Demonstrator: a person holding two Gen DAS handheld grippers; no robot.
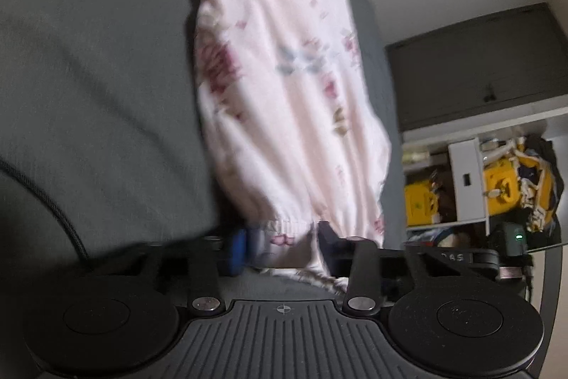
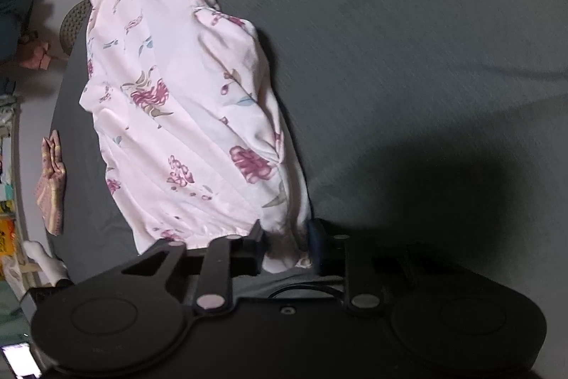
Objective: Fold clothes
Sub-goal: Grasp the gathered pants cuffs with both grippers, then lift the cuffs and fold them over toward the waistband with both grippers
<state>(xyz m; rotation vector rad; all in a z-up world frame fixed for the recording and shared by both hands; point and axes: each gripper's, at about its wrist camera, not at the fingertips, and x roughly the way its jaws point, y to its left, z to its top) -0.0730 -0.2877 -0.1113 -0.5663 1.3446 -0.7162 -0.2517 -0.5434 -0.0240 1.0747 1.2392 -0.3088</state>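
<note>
- While lifted by its elastic hem, pink floral garment hanging off both tools above the grey bed sheet, trailing toward 12 o'clock in each wrist view.
- Left gripper pinched on the gathered, ruched edge, blue pad showing at 9 o'clock of the pinch.
- Right gripper likewise clamped on a bunched corner of the same edge.
- Probably held at two points along one edge so as to spread the cloth and lay it flat before a fold.
- Thin, soft woven fabric, pale pink with magenta blossoms and grey-green leaves; long drape creases, puffed and loose rather than flat.
- Sheet matte, faintly wrinkled.
- Small striped folded cloth lying at 9 o'clock in the right view, near the sheet's edge.
</note>
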